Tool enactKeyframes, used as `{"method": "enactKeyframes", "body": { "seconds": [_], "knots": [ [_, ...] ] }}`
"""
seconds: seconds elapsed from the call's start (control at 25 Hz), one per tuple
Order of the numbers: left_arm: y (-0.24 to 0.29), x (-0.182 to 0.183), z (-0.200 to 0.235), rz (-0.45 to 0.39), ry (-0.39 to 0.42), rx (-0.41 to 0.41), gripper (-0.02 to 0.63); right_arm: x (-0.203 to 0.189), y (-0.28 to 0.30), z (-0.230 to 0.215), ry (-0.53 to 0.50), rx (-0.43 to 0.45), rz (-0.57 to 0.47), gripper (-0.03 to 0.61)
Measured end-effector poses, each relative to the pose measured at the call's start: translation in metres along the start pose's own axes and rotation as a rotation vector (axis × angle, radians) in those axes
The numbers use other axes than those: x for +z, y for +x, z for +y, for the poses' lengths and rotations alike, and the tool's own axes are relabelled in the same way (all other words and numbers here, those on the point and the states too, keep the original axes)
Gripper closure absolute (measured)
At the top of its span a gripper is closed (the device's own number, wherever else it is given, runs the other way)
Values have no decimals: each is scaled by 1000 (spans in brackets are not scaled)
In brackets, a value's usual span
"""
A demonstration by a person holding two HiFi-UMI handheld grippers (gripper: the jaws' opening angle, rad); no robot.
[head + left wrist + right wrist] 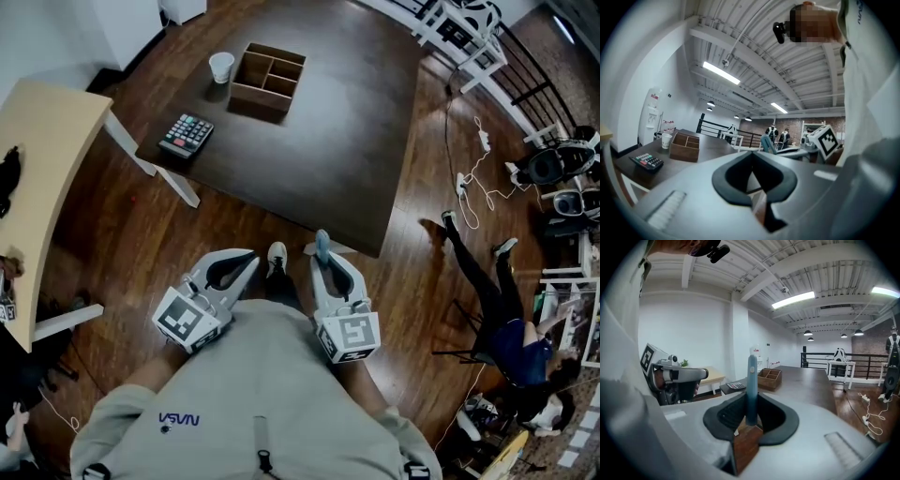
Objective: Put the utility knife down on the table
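Observation:
The utility knife [322, 246], slim and blue-grey, sticks up out of my right gripper [324, 262], which is shut on its lower end. In the right gripper view the knife [751, 380] stands upright between the dark pads, pointing toward the dark table [806, 380]. My left gripper [251, 259] is held beside it at chest height, jaws together with nothing between them. Both are short of the dark table's [319, 141] near edge, over the wooden floor. In the left gripper view the knife [766, 143] shows at the right.
On the dark table stand a wooden divided box [269, 80], a white cup [221, 67] and a calculator [187, 134] at its far left. A light wooden desk [47, 150] is at the left. A person [502, 300] sits on the floor at the right, near cables.

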State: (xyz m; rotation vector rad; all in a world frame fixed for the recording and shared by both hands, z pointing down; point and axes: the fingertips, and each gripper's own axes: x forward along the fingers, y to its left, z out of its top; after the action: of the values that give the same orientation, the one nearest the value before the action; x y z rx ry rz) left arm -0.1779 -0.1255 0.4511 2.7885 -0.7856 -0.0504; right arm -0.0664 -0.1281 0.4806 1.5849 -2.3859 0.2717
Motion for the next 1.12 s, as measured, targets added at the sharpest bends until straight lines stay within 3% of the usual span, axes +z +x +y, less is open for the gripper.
{"method": "enactKeyframes", "body": {
  "seconds": [0.12, 0.32, 0.6, 0.92, 1.12],
  "knots": [
    [29, -1, 25, 22, 37, 3, 614, 0, 26, -32, 3, -7, 19, 506],
    [91, 8, 52, 52, 29, -11, 612, -9, 64, -86, -1, -20, 100, 506],
    [173, -28, 87, 183, 13, -30, 612, -56, 121, -148, -31, 5, 280, 506],
    [209, -77, 117, 315, -75, 0, 612, -106, 160, -184, -120, 40, 458, 506],
    [215, -96, 123, 371, -117, 7, 612, -132, 174, -180, -184, 99, 566, 506]
  ]
}}
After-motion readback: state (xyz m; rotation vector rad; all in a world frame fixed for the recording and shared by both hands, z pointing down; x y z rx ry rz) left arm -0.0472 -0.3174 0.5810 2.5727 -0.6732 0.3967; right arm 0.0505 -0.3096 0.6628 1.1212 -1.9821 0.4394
